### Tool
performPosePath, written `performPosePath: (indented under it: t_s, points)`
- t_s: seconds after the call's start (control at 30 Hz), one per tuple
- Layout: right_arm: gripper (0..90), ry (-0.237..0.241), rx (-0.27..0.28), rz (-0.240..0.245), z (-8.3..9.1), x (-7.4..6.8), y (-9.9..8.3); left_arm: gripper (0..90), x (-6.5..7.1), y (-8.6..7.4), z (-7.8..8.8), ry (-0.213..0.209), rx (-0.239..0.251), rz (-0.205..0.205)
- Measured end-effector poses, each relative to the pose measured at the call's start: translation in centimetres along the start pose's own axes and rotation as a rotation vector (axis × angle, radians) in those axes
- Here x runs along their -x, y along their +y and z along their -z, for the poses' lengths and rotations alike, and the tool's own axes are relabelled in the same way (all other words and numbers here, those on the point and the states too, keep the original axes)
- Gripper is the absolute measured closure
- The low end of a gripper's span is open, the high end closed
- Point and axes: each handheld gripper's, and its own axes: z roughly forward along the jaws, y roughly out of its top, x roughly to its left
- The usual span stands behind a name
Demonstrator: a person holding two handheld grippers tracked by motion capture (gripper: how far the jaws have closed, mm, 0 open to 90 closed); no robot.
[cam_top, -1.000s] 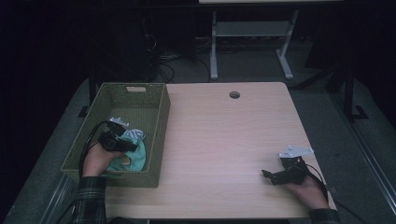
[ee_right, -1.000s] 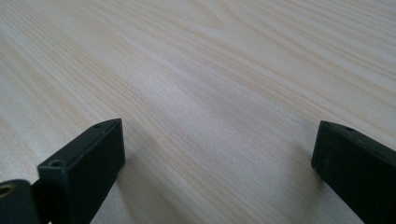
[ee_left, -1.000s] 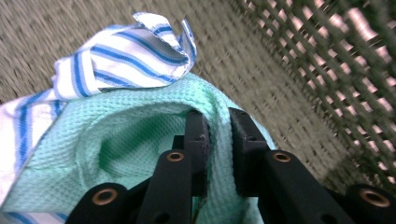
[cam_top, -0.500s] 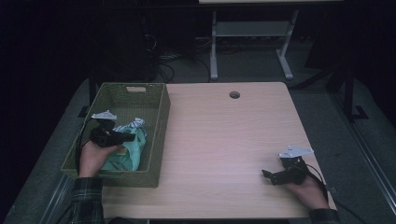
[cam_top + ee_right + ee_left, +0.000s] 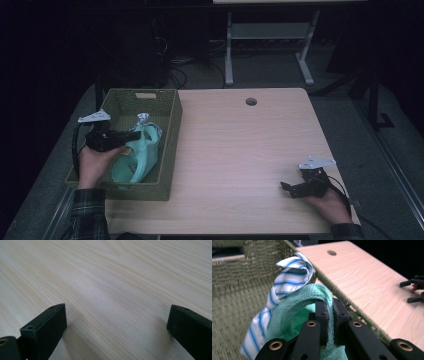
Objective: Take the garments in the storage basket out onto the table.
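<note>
We see a basket point(image 5: 168, 150) standing on the left part of the table point(image 5: 240, 150), its left side overhanging the table edge. Inside the basket lies a cloth point(image 5: 135, 155), with a striped cloth point(image 5: 287, 277) just behind it, touching it. The left gripper point(image 5: 131, 135) sits over the basket, at the cloth. The right gripper point(image 5: 290, 189) rests on the table near its front right corner, well apart from the basket. A round hole point(image 5: 251, 101) lies in the table near its far edge.
</note>
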Motion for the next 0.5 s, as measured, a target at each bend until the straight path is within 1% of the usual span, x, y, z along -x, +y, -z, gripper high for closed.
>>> performPosePath:
  t_s: [0.17, 0.3, 0.33, 0.37, 0.5]
  points:
    - [2.4, 0.000, 0.000, 0.000, 0.0, 0.0, 0.0, 84.4, 0.4, 0.7, 0.3, -0.006, 0.023, -0.004]
    - [2.4, 0.000, 0.000, 0.000, 0.0, 0.0, 0.0, 84.4, 0.7, 1.4, 0.6, -0.015, 0.041, -0.022]
    - [2.4, 0.000, 0.000, 0.000, 0.0, 0.0, 0.0, 84.4, 1.0, 1.7, 0.8, -0.018, 0.051, -0.023]
    - [2.4, 0.000, 0.000, 0.000, 0.0, 0.0, 0.0, 84.4, 1.0, 1.7, 0.8, -0.018, 0.051, -0.023]
    - [2.5, 0.000, 0.001, 0.000, 0.0, 0.0, 0.0, 84.4, 1.4, 2.3, 1.0, -0.022, 0.058, -0.044]
